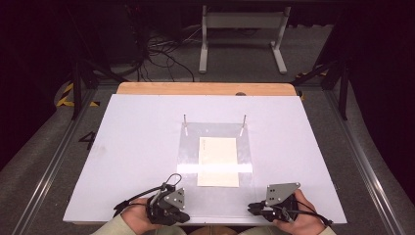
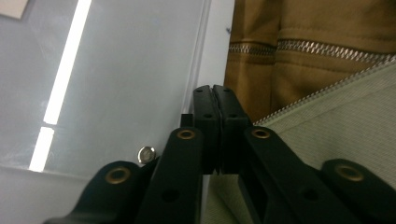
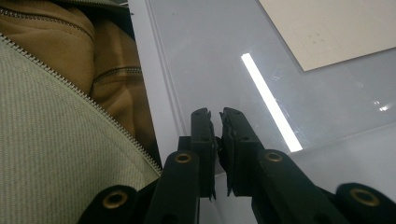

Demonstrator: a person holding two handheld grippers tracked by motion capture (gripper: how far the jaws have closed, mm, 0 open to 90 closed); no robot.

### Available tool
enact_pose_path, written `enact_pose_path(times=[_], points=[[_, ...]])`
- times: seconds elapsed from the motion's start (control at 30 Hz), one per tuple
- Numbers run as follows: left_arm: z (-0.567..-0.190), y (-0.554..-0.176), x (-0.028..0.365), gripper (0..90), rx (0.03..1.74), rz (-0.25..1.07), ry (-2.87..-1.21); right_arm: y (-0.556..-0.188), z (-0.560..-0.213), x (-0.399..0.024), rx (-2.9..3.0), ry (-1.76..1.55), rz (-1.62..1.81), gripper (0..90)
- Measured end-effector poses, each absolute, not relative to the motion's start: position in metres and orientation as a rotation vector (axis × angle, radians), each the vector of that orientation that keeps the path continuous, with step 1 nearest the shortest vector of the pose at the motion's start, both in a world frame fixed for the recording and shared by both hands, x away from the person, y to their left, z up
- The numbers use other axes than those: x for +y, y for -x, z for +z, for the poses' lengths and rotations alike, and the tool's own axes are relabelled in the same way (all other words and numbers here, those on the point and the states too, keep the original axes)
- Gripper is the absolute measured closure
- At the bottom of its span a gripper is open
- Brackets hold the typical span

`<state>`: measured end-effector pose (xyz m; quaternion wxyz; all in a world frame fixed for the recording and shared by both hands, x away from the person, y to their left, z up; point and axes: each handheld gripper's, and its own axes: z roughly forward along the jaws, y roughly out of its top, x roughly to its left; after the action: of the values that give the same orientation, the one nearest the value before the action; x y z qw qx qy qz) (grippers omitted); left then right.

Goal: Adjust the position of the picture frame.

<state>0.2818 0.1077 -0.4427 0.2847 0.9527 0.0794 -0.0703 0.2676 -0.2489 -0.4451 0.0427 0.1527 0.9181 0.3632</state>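
A cream paper sheet (image 1: pixel 218 160) (image 3: pixel 336 28) lies flat on a clear plate (image 1: pixel 188 147) (image 2: pixel 130 70) (image 3: pixel 210 56) in the middle of the white table (image 1: pixel 132 147). Two thin metal pegs (image 1: pixel 185 120) (image 1: pixel 244 120) stand at the plate's far corners. My left gripper (image 1: pixel 185 217) (image 2: pixel 214 88) sits at the near edge, left of the plate, jaws pressed together and empty. My right gripper (image 1: pixel 250 208) (image 3: pixel 215 112) sits at the near edge on the right, jaws almost touching with nothing between them. Both point inward along the table's front edge.
A person's brown and pale green zipped jacket (image 2: pixel 317 42) (image 3: pixel 56 140) lies close behind the table's near edge. A small round metal stud (image 2: pixel 146 154) sits at the plate's near corner. A wooden strip (image 1: pixel 205 88) runs along the far edge, with a white frame (image 1: pixel 242 29) and cables (image 1: pixel 161 54) beyond.
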Motion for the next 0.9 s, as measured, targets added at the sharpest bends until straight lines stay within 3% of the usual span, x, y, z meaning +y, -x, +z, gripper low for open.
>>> enact_pose_path(times=[0.3, 0.5, 0.63, 0.9], points=[[-0.439, -0.294, 0.127, 83.4, 0.352, -0.142, -2.465, -0.266, -0.445, -0.249, 2.806, -0.449, 1.099, 82.9], [-0.44, -0.294, 0.128, 82.7, 0.349, -0.133, -2.476, -0.265, -0.445, -0.249, 2.814, -0.429, 1.095, 82.8], [-0.44, -0.296, 0.133, 76.5, 0.388, -0.112, -2.473, -0.265, -0.445, -0.249, 2.82, -0.428, 1.098, 82.9], [-0.443, -0.293, 0.133, 82.1, 0.368, -0.137, -2.487, -0.264, -0.444, -0.249, 2.84, -0.419, 1.09, 82.9]])
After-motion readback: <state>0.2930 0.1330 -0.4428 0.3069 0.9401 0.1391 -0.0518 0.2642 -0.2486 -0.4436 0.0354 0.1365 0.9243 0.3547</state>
